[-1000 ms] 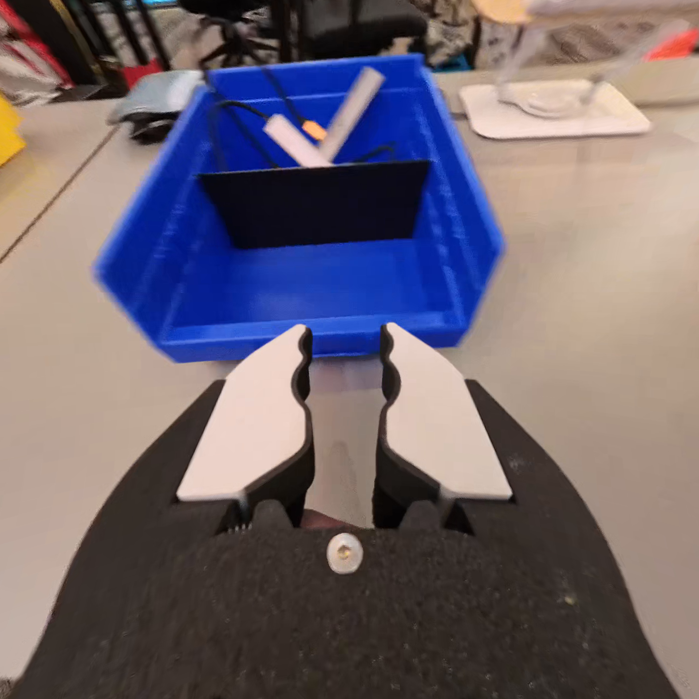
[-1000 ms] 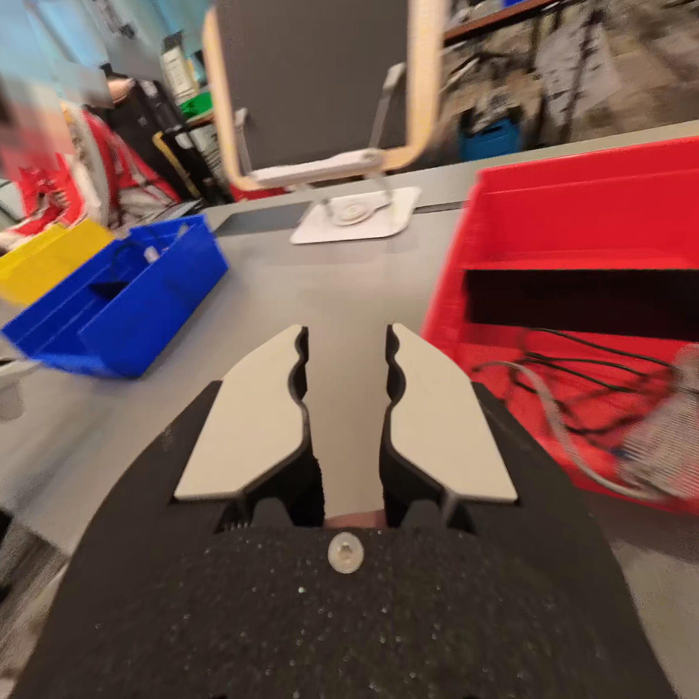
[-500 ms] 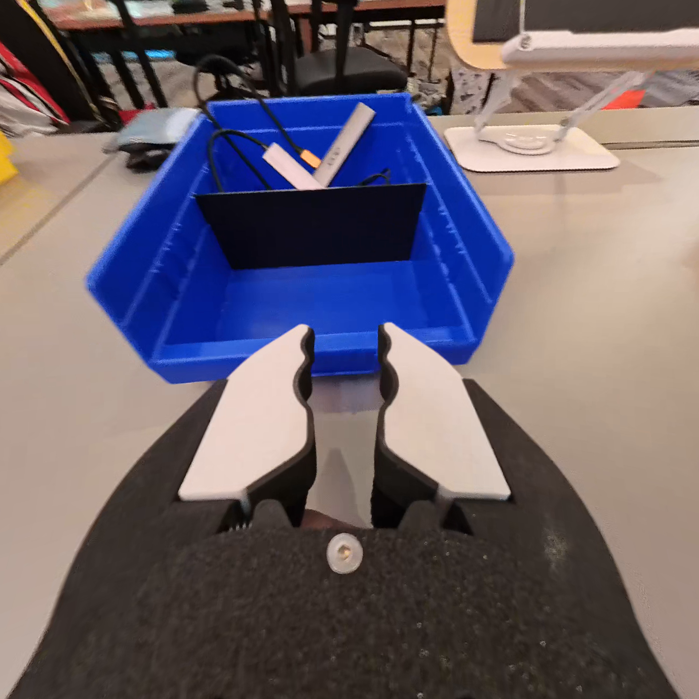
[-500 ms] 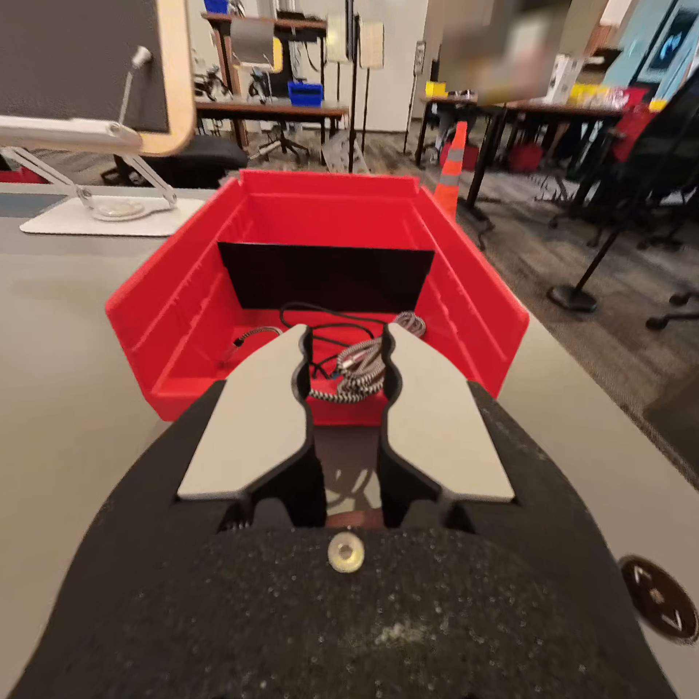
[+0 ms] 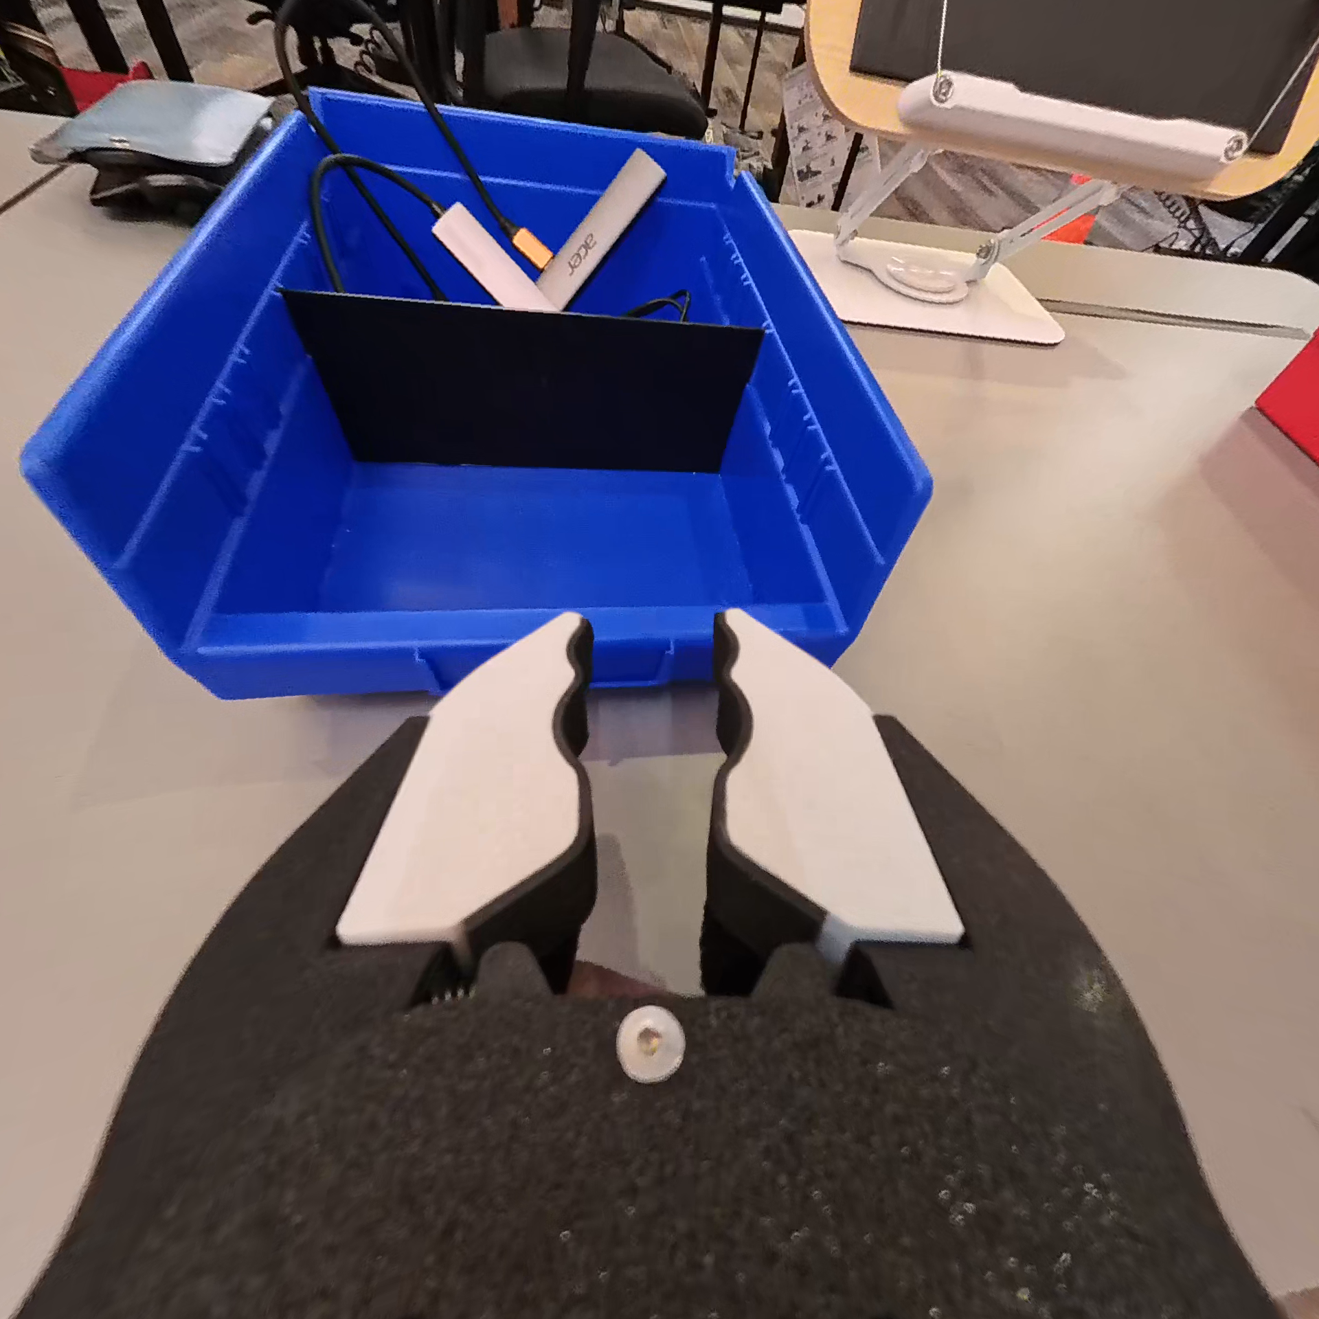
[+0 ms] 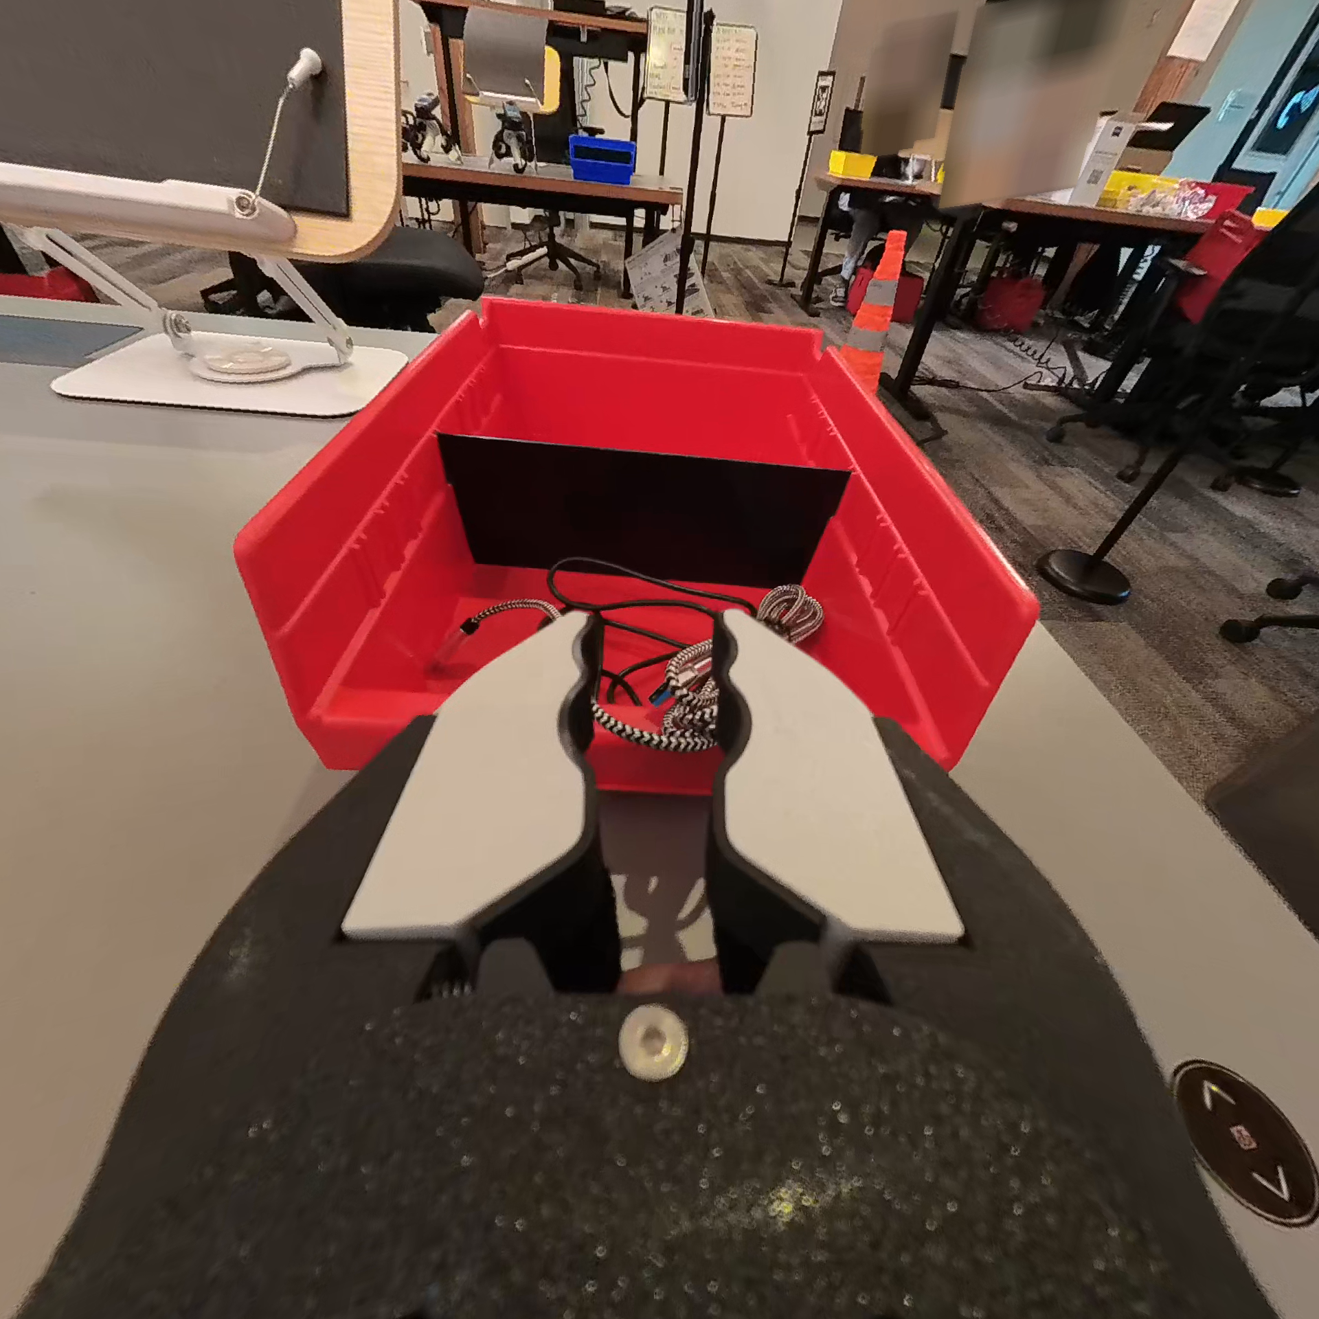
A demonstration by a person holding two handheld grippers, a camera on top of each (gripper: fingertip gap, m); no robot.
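On the grey table (image 5: 1070, 571) we see the left gripper (image 5: 651, 635) parted and empty before a blue plastic bin (image 5: 178, 457) holding two silver hubs (image 5: 607, 221) behind its black divider (image 5: 521, 392); the right gripper (image 6: 651, 635), likewise agape, faces a red plastic bin (image 6: 342, 542) of braided cables (image 6: 685, 706).

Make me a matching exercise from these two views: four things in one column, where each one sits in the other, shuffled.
Things:
1. silver hubs
2. braided cables
3. left gripper
4. white stand

Places:
A. front section of the red bin
B. on the table, beyond the blue bin
C. back section of the blue bin
D. open, just before the blue bin's front edge

Pairs: 1-C, 2-A, 3-D, 4-B
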